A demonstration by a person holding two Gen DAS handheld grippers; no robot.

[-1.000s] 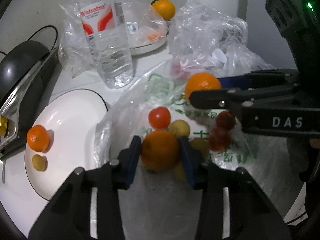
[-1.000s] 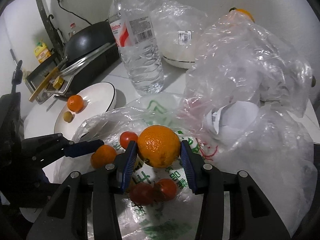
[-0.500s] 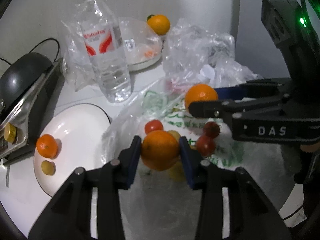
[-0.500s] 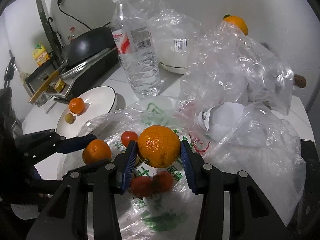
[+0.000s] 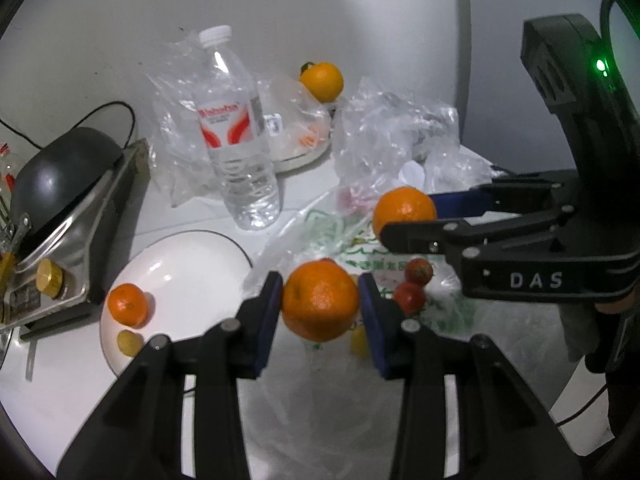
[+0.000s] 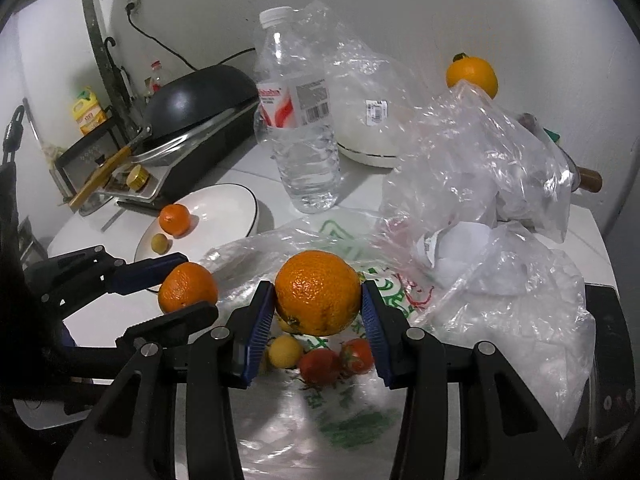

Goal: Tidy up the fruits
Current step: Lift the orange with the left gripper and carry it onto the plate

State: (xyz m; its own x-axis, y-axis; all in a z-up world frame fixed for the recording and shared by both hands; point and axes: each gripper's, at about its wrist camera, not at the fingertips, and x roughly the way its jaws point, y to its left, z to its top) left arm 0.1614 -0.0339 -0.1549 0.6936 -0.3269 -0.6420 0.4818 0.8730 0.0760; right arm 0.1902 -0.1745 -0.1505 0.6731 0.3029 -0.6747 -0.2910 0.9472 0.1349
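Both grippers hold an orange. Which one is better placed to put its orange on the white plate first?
Probably the left gripper: its orange hangs right beside the white plate. The right gripper is farther, over the plastic bag.

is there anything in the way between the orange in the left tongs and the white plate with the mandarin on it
Nothing visible blocks it. The left tongs hold the orange above the plastic bag, and the white plate lies to their left with bare counter between. The water bottle stands further back, off that path.
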